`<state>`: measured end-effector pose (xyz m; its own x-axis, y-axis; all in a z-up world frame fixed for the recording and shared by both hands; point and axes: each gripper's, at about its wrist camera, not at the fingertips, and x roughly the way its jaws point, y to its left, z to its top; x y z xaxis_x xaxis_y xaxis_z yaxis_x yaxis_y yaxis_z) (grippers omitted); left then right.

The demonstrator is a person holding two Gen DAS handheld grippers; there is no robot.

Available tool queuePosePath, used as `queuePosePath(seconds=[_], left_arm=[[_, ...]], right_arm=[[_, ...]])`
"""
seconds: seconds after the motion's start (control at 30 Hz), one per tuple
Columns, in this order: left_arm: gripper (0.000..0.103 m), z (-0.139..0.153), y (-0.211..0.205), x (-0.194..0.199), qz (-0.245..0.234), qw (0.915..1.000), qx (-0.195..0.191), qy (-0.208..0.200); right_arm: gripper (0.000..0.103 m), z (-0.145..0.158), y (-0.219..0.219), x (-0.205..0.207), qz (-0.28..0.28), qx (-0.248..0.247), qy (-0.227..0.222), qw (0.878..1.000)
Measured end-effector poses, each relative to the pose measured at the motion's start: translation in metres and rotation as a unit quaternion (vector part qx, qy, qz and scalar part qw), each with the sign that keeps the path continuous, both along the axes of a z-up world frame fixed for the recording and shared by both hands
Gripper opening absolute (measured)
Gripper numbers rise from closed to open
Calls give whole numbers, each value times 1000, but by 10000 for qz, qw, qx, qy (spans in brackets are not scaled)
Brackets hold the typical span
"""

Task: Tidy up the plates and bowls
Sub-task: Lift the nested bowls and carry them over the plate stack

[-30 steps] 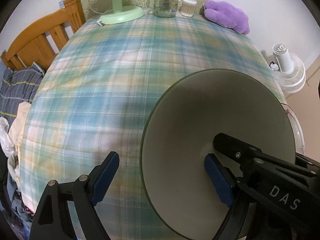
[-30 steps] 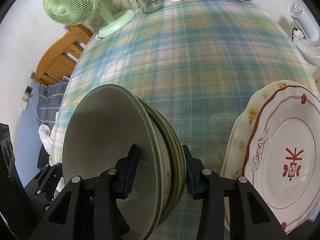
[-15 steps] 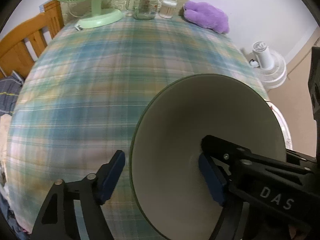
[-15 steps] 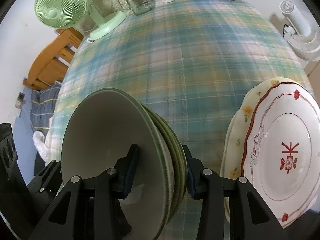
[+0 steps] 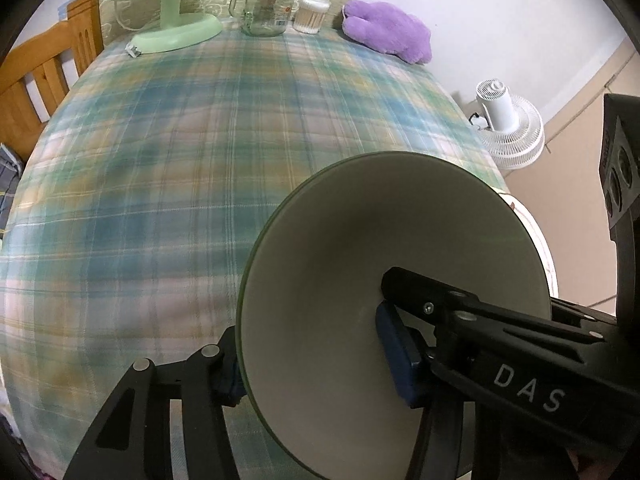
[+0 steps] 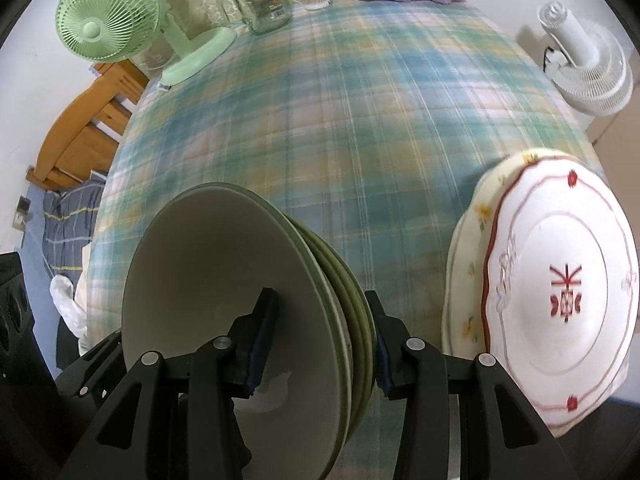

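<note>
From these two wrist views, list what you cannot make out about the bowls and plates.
- Right wrist view: the exact bowl count in the stack of bowls; rims overlap and the right gripper covers their lower edges.
- Left wrist view: the bowls behind the front one, which fills the frame.
- Right wrist view: how many plates lie stacked; motion blur and the frame edge hide it.

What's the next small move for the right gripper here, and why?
Probably lower the bowl stack onto the bare plaid tablecloth left of the plates, then release. The right gripper is clamped on the nested green bowls' rims, held on edge above the cloth, with the left gripper around the same stack. Keep clear of the plates.
</note>
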<state>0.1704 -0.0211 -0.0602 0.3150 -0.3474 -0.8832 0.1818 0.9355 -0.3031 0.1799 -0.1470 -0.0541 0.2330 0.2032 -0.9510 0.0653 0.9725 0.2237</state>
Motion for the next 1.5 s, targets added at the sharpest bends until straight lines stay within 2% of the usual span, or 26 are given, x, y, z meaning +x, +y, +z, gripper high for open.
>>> queuePosePath(seconds=[0.3, 0.6, 0.87, 1.2, 1.5], left_arm=[[54, 27, 10, -7, -181, 9996, -91, -197], [54, 54, 1, -10, -374, 9979, -50, -526], [54, 59, -22, -10, -221, 9975, 70, -662], [54, 65, -67, -12, 102, 9977, 137, -652], [54, 62, -104, -13, 192, 9976, 162, -640]], right_arm=[[46, 31, 11, -12, -263, -95, -239, 9993], [46, 62, 5, -22, -473, -100, -521, 9975], [46, 65, -16, -19, -330, 1, -674, 9972], [46, 70, -60, -14, 10, 58, -663, 9978], [46, 70, -101, -12, 102, 90, -632, 9979]])
